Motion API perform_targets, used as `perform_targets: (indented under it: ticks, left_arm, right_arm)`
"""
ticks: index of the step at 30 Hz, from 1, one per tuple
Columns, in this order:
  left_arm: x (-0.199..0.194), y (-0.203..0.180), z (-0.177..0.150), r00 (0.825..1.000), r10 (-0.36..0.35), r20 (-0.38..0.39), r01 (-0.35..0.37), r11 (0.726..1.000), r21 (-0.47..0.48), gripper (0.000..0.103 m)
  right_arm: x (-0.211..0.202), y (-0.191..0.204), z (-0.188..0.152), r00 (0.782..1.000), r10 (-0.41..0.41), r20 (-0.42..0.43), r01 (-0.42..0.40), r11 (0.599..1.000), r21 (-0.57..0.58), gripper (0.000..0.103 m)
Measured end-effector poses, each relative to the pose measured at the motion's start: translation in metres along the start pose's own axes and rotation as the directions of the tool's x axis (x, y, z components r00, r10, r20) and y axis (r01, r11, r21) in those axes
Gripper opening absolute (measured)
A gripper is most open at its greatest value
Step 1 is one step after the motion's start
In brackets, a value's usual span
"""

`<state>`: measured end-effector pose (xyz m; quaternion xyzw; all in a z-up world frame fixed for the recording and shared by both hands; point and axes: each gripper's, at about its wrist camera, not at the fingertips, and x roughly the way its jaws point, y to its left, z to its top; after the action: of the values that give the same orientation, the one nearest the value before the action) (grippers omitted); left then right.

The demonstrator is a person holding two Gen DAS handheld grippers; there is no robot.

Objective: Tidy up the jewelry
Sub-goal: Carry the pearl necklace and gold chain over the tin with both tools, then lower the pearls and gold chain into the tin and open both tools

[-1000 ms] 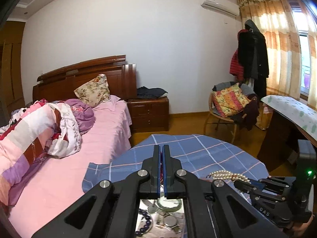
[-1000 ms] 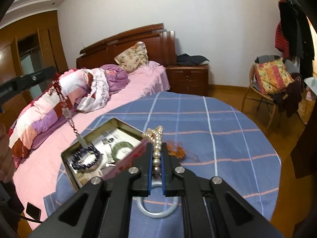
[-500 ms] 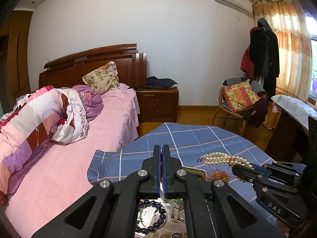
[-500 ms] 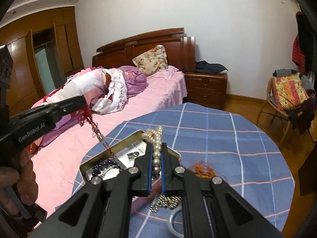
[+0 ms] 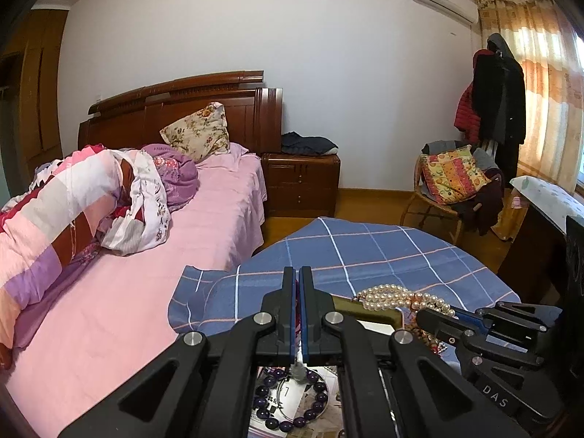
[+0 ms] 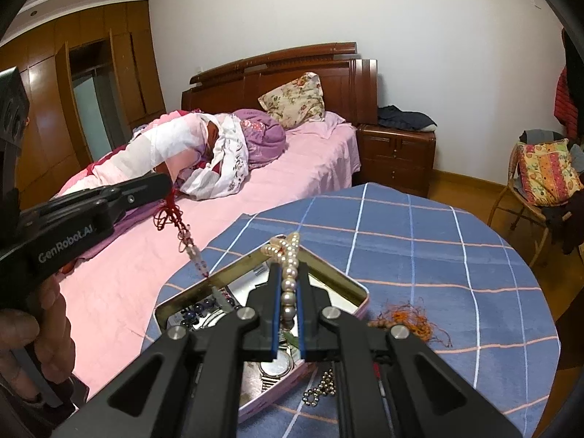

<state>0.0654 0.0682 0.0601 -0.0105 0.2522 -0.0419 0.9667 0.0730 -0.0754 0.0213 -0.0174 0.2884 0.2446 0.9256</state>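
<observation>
Over the tin (image 6: 361, 294), right hand-held gripper (image 6: 289, 284) clamping pearl necklace (image 6: 286, 255)

Soft daylight through curtains (image 5: 540, 73), sharp frames, fisheye-curved dark corners

L hand-held gripper (image 6: 166, 182) is lowering the red-cord pendant (image 6: 188, 242) twd the tin (image 6: 361, 292), its tip now reaching the rim at 9 o'clock. R hand-held gripper (image 6: 288, 284) is carrying the pearl strand (image 6: 286, 255) in over the tin; metal bangle is gone from view.
</observation>
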Motion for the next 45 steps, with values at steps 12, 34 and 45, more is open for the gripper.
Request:
perform_targets:
  ticks: [12,34,45]
  left_arm:
    - [0.014,0.011,-0.006,1.0,0.007,-0.03,-0.008,1.0,-0.016,0.0]
    - [0.036,0.013,-0.018,0.996,-0.001,-0.085,0.0,1.0,-0.018,0.0]
    - [0.06,0.011,-0.036,0.988,-0.001,-0.154,0.0,1.0,-0.01,0.0]
  right_arm:
    - [0.021,0.004,-0.001,1.0,0.0,-0.03,0.0,1.0,-0.008,0.009]
    - [0.045,0.01,-0.008,0.997,0.008,-0.077,-0.009,1.0,-0.017,0.009]
    - [0.063,0.007,-0.024,0.99,-0.003,-0.141,0.001,1.0,-0.013,0.009]
